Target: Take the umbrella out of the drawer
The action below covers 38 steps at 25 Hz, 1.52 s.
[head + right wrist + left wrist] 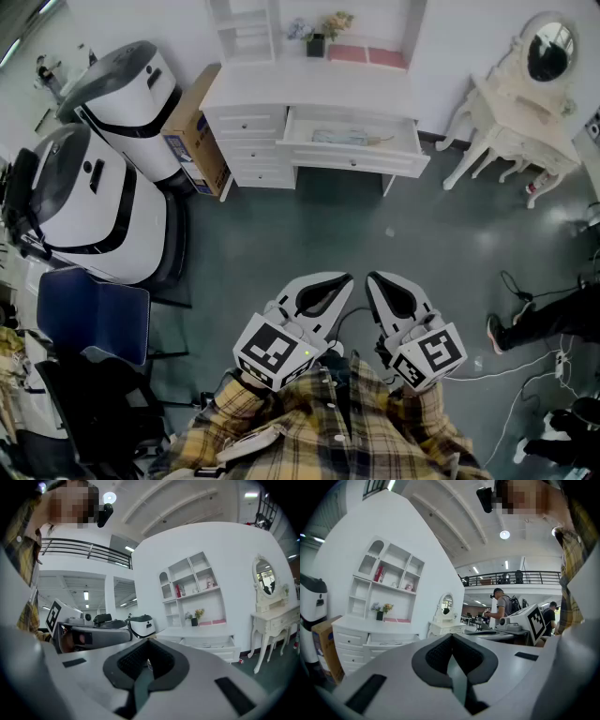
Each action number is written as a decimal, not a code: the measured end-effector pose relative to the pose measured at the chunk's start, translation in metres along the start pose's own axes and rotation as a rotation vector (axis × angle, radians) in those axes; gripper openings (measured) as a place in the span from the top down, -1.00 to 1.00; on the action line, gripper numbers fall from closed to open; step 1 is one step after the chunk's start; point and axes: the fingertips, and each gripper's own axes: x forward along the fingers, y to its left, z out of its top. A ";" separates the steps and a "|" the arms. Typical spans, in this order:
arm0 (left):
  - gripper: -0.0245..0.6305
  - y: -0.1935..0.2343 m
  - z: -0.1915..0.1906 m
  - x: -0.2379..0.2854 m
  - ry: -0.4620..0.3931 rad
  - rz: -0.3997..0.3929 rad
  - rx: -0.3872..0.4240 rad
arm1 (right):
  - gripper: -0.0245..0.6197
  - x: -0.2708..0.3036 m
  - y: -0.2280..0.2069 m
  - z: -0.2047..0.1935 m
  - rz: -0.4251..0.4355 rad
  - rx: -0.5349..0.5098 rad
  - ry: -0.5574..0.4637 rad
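A white desk (309, 94) stands against the far wall, one drawer (354, 159) pulled open. In that drawer lies a pale, folded umbrella (347, 138). My left gripper (344, 278) and right gripper (373, 278) hang side by side close to my body, well short of the desk, over the grey floor. Both point roughly level toward the desk. The jaws of each meet at the tip with nothing between them. The open drawer (386, 641) also shows low and left in the left gripper view, and the same drawer (211, 643) right of centre in the right gripper view.
Two large white-and-black machines (89, 202) and a cardboard box (197, 131) stand left of the desk. A blue chair (89, 314) is at my left. A white vanity table (511, 122) with a mirror stands right. Cables (525, 366) and a person's shoe (497, 333) lie on the floor.
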 end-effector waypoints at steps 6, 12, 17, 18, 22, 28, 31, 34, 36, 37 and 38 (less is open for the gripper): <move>0.86 0.004 0.000 0.005 -0.006 -0.009 0.012 | 0.87 0.004 -0.004 -0.006 0.001 0.017 -0.012; 0.86 -0.004 -0.003 0.013 -0.004 -0.008 0.011 | 0.87 -0.010 -0.016 -0.004 -0.029 0.037 -0.029; 0.86 -0.006 -0.005 0.007 -0.014 0.040 0.007 | 0.87 -0.024 -0.018 -0.008 -0.021 0.041 -0.029; 0.86 -0.006 -0.005 0.004 -0.018 0.052 0.006 | 0.87 -0.026 -0.017 -0.009 -0.017 0.042 -0.029; 0.86 -0.005 -0.004 0.001 -0.038 0.077 -0.001 | 0.87 -0.024 -0.016 -0.013 0.002 0.037 -0.018; 0.86 0.006 -0.013 0.005 -0.016 0.076 -0.008 | 0.87 -0.007 -0.017 -0.022 0.031 0.057 0.001; 0.86 0.025 -0.014 0.011 -0.007 0.073 -0.022 | 0.87 0.011 -0.024 -0.024 0.030 0.068 0.015; 0.86 0.053 -0.009 0.025 -0.006 0.072 -0.030 | 0.87 0.036 -0.039 -0.022 0.021 0.067 0.026; 0.86 0.071 -0.007 0.037 0.001 0.065 -0.036 | 0.87 0.052 -0.052 -0.019 0.012 0.072 0.029; 0.86 0.080 -0.006 0.044 0.007 0.058 -0.036 | 0.87 0.062 -0.060 -0.016 0.004 0.075 0.028; 0.86 0.089 -0.004 0.052 0.013 0.049 -0.034 | 0.87 0.071 -0.069 -0.014 -0.004 0.078 0.028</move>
